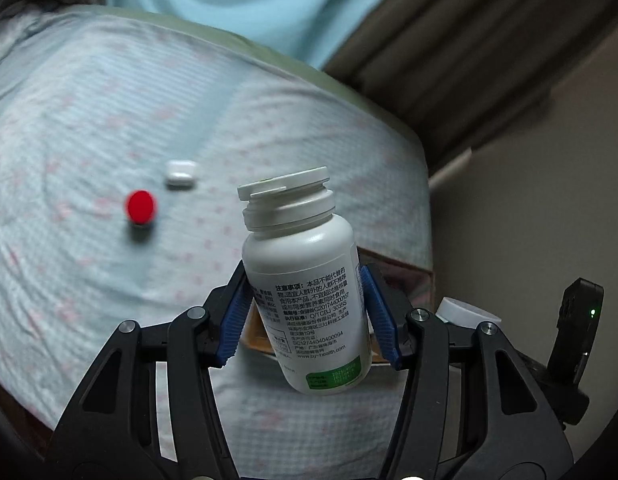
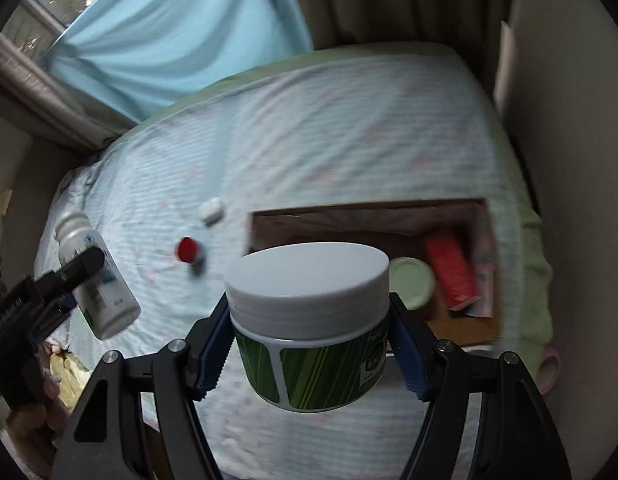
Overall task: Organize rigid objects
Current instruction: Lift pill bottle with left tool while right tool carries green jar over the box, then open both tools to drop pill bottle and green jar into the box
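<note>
My left gripper [image 1: 305,308] is shut on a white pill bottle [image 1: 305,280] with a white cap, held tilted above the bed; the bottle also shows in the right wrist view [image 2: 95,280]. My right gripper [image 2: 311,344] is shut on a green striped jar [image 2: 309,320] with a wide white lid, held above the bed near the cardboard box [image 2: 349,220]. A small red-capped item [image 1: 141,208] [image 2: 189,250] and a small white case [image 1: 181,174] [image 2: 212,210] lie on the sheet.
The box holds a pale green lid [image 2: 411,284] and a red carton [image 2: 449,272]. The bed [image 2: 349,140] has a striped sheet. A blue curtain [image 2: 169,40] hangs behind. A wall stands at the right.
</note>
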A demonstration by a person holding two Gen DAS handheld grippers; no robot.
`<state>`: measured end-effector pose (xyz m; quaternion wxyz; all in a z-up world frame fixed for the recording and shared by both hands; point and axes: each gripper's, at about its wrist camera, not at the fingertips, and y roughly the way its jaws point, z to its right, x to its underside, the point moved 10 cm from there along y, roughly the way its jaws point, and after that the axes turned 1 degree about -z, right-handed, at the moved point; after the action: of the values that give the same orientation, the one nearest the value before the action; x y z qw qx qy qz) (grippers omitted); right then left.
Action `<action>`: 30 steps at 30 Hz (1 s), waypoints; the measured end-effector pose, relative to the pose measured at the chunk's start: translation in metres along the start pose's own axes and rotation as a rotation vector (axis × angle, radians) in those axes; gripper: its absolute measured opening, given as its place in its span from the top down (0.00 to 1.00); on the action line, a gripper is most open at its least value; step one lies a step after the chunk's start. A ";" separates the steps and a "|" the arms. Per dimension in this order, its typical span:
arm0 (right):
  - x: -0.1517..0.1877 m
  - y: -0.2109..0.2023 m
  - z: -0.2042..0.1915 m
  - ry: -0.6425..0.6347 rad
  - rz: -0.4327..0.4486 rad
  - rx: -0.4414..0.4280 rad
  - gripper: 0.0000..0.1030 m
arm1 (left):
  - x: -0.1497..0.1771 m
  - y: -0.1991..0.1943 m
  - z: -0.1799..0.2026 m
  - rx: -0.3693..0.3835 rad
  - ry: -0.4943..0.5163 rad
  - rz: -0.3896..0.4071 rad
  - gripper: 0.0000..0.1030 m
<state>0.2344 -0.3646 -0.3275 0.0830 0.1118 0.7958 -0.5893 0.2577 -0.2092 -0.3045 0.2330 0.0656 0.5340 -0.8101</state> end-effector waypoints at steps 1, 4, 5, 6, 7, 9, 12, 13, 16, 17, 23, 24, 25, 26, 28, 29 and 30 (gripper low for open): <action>0.001 0.002 0.011 0.008 -0.002 0.005 0.35 | 0.003 0.009 0.009 0.002 0.014 -0.014 0.51; 0.006 0.010 0.043 0.026 -0.014 0.014 0.35 | 0.010 0.039 0.039 -0.001 0.070 -0.059 0.51; 0.008 0.014 0.052 0.028 -0.018 0.017 0.35 | 0.011 0.049 0.048 -0.004 0.086 -0.073 0.51; 0.009 0.019 0.060 0.028 -0.024 0.019 0.35 | 0.014 0.062 0.057 -0.007 0.104 -0.091 0.51; 0.010 0.024 0.065 0.026 -0.029 0.019 0.35 | 0.014 0.071 0.061 -0.008 0.112 -0.103 0.51; 0.013 0.033 0.077 0.012 -0.037 0.020 0.35 | 0.016 0.093 0.070 -0.010 0.130 -0.129 0.51; 0.018 0.051 0.087 -0.018 -0.047 0.026 0.35 | 0.018 0.127 0.080 -0.027 0.172 -0.165 0.51; 0.021 0.056 0.090 -0.024 -0.050 0.026 0.35 | 0.019 0.140 0.081 -0.034 0.184 -0.179 0.51; 0.029 0.075 0.094 -0.038 -0.053 0.027 0.35 | 0.023 0.170 0.080 -0.053 0.210 -0.220 0.51; 0.031 0.082 0.095 -0.047 -0.051 0.028 0.35 | 0.025 0.181 0.078 -0.061 0.218 -0.234 0.51; 0.033 0.106 0.091 -0.072 -0.043 0.021 0.35 | 0.033 0.218 0.071 -0.099 0.275 -0.287 0.51; 0.033 0.109 0.090 -0.072 -0.042 0.018 0.35 | 0.034 0.220 0.071 -0.102 0.285 -0.291 0.51; 0.033 0.111 0.089 -0.073 -0.042 0.016 0.34 | 0.036 0.224 0.072 -0.109 0.306 -0.295 0.51; 0.033 0.113 0.088 -0.074 -0.042 0.016 0.34 | 0.037 0.225 0.073 -0.116 0.328 -0.298 0.51; 0.032 0.116 0.087 -0.074 -0.038 0.029 0.34 | 0.037 0.228 0.076 -0.120 0.366 -0.307 0.50; 0.031 0.116 0.089 -0.065 -0.033 0.039 0.34 | 0.038 0.229 0.077 -0.117 0.379 -0.315 0.50; 0.030 0.115 0.089 -0.057 -0.022 0.034 0.28 | 0.037 0.229 0.078 -0.117 0.388 -0.318 0.42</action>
<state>0.2375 -0.4146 -0.4672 0.0973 0.0878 0.7842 -0.6065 0.3384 -0.3644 -0.4759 -0.0005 0.1214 0.6183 -0.7765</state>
